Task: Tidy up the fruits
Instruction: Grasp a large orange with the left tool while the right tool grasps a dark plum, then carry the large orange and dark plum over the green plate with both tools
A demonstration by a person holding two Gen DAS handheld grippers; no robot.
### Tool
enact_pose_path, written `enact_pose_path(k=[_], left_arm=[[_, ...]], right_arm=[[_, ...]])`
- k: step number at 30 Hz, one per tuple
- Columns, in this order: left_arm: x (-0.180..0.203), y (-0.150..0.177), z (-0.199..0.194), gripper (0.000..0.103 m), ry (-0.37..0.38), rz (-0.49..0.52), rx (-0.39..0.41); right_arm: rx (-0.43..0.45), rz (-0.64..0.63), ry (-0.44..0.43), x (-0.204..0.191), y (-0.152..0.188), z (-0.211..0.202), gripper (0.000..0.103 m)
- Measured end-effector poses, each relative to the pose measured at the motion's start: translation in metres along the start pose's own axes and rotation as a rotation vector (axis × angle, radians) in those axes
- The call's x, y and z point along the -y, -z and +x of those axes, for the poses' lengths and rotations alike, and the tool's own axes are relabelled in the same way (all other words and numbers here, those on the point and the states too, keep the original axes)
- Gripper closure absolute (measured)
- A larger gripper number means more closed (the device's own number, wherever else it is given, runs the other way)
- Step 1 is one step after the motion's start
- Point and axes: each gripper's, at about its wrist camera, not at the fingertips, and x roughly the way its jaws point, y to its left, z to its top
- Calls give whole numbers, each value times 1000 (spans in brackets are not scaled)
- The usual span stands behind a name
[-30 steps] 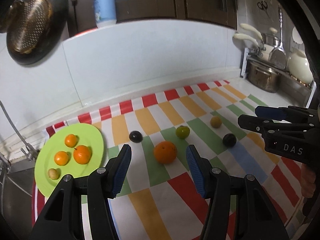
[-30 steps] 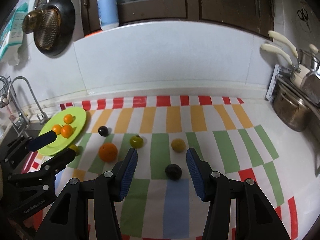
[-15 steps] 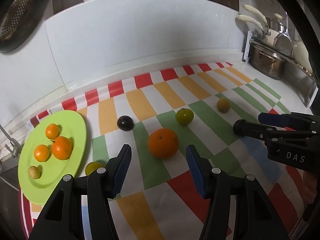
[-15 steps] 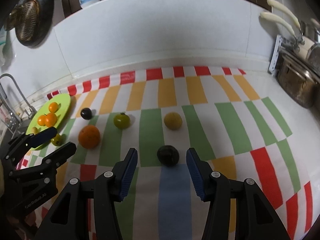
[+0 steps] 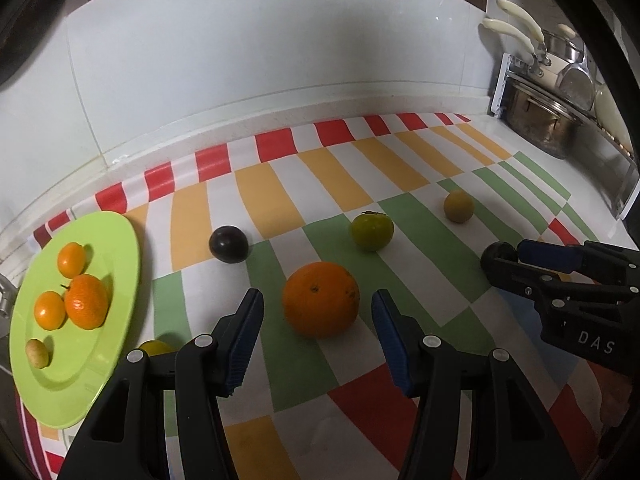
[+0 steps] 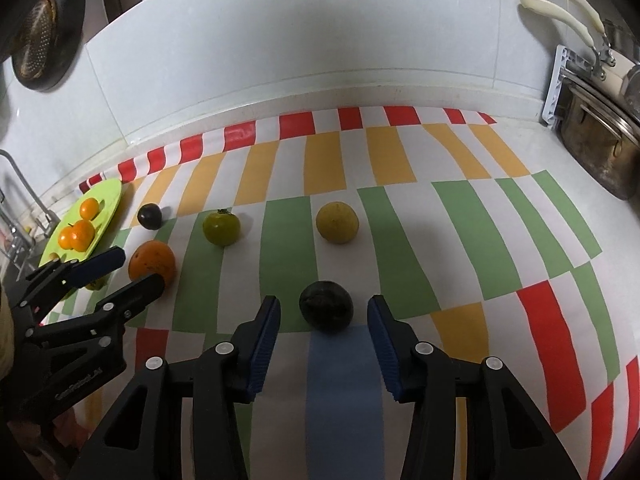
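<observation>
On the surface [image 6: 540,148], a checked cloth [image 6: 400,208] in red, orange, green and white carries loose fruits. At its left edge lies a lime-green plate [image 5: 120,248] holding three small mandarins, the largest [image 5: 86,301] touching a smaller one, and a pale little fruit [image 5: 37,353] near the plate's front rim. The left tool [image 5: 318,338] points down at a large orange [image 5: 320,305]; its blue-padded fingers [image 5: 246,340] stand on either side of the orange, moderately apart, and the pads do not touch the fruit. The right tool [image 6: 324,340] frames a dark, near-black fruit [image 6: 326,306] resting at the top of a blue stripe; its jaws are closing, the fruit lies between them, and a gap shows on each side, so the pads are not yet pressing on it. Behind the orange, a dark plum [image 5: 228,244] lies near the plate, a green persimmon-like fruit [image 5: 372,231] with a dry calyx lies to its right, and a yellow fruit [image 5: 458,207] lies farther right again. A small yellow-green fruit [image 5: 154,347] is partly hidden behind the left tool's left finger, just beside the plate. White wall tiles [image 5: 280,60] back the scene; a steel pot [image 5: 540,120] stands at the far right, and a dark strainer pan [image 6: 44,32] hangs at upper left in the right wrist view.
</observation>
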Motion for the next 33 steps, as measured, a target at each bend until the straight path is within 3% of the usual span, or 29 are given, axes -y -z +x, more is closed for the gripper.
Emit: enact_pose_path(k=[12, 16, 33], left_arm=[[-1, -1, 12, 62, 30, -32, -28], [-1, 1, 11, 62, 34, -36, -29], [-2, -1, -35, 63, 18, -53, 53]], right_arm=[[-8, -19, 0, -3, 4, 11, 67], [-6, -32, 6, -4, 4, 13, 72], [75, -84, -61, -25, -6, -22, 72]])
